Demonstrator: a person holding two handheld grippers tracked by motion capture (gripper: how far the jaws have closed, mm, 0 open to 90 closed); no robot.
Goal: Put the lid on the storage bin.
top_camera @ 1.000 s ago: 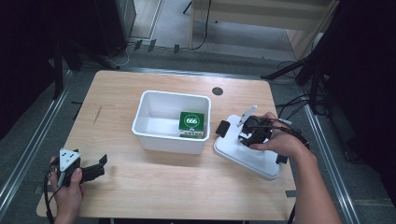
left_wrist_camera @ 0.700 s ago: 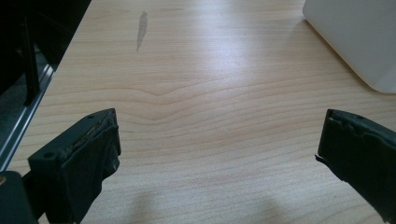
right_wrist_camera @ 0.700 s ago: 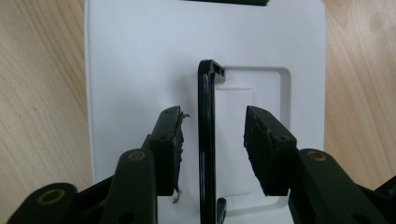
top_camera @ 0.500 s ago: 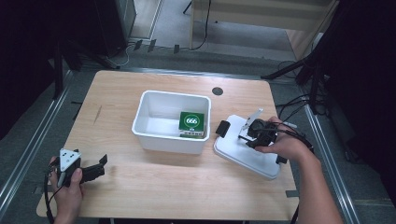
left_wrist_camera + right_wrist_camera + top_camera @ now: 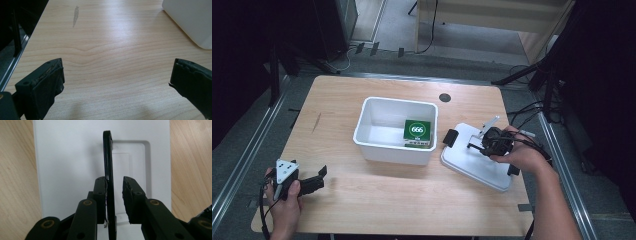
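A white bin (image 5: 362,136) stands mid-table with a green box (image 5: 418,131) marked 666 in its right end. To its right a white lid (image 5: 472,164) lies flat on the table. My right gripper (image 5: 473,146) hovers over this lid (image 5: 70,157), held by a hand. Its jaws straddle a thin black upright handle (image 5: 108,157); one jaw touches it, the other leaves a small gap, so the right gripper (image 5: 115,181) is open. My left gripper (image 5: 322,178) rests at the front left corner. The left gripper (image 5: 117,72) is wide open over bare wood.
The wooden table (image 5: 362,215) has a round black grommet (image 5: 444,97) behind the bin and a grey smear (image 5: 75,15) on its left side. The bin's corner (image 5: 192,22) lies ahead-right of my left gripper. Black clips (image 5: 451,137) sit at the lid's ends. Cables trail off the right edge.
My right hand and gripper have shifted a little to the right over the lid. The lid, bin and left gripper have stayed where they were.
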